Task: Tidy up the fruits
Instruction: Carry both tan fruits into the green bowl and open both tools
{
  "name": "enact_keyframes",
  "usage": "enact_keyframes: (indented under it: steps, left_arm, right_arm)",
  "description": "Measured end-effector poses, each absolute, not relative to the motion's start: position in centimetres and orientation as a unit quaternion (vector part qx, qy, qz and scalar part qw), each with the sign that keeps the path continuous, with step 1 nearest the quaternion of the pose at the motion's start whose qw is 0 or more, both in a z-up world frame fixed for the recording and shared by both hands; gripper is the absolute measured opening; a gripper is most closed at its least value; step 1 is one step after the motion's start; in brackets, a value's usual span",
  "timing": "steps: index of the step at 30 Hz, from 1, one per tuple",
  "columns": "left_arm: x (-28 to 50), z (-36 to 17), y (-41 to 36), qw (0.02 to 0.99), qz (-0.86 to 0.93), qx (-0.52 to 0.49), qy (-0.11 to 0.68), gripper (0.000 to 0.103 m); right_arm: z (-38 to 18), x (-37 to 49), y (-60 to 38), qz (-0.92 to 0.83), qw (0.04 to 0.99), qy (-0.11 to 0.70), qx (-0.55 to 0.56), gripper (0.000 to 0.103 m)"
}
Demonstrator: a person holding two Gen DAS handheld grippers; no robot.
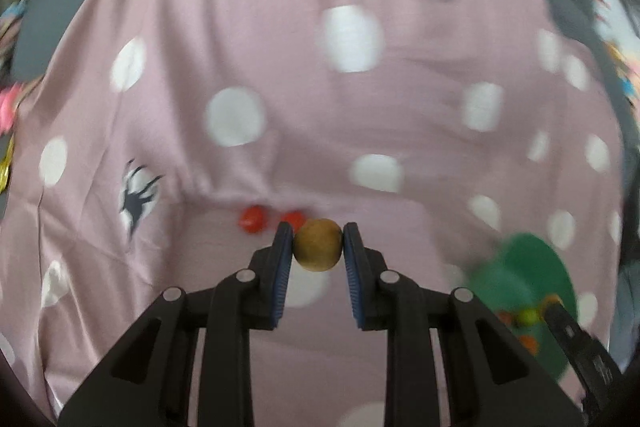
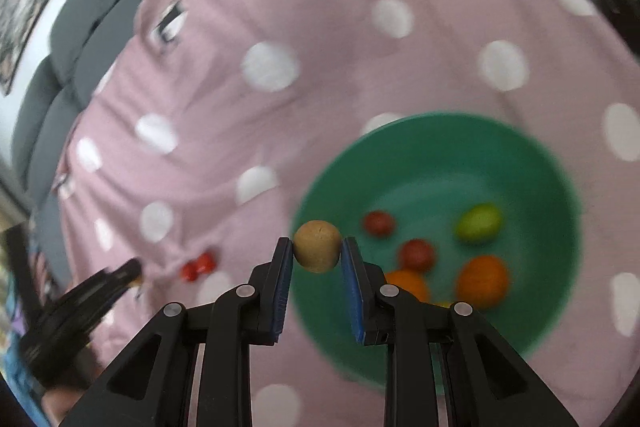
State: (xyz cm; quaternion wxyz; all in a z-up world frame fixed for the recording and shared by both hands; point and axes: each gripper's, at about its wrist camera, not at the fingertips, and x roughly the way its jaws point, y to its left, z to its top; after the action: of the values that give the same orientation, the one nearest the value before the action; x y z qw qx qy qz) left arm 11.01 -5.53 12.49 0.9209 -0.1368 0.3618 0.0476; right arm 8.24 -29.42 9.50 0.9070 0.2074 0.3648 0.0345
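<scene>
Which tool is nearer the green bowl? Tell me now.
Right. The right tool, shut on a tan fruit, hangs over the green bowl's near-left rim. The left tool, gripping another tan fruit, sits off to the bowl's left.

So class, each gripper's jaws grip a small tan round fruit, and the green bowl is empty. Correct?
Not quite. The green bowl is not empty: the right wrist view shows red, orange and green fruits inside. The left gripper and the right gripper do each grip a tan fruit.
</scene>
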Motion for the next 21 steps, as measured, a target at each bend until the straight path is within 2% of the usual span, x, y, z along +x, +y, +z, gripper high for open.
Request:
enact_keyframes:
  steps: [10,21]
  left_arm:
    - [8.8,12.3,-18.1,0.918,-0.131,-0.051,0.371,0.025]
    - [10.0,9.3,-22.5,0.889,-0.194,-0.026,0.413,0.025]
  right_arm:
    - [9.2,6.0,-37.0,-0.072,0.903,0.339,0.253,0.025]
    - [8.0,5.7,-39.3,-0.093,0.892,0.349,0.273,0.025]
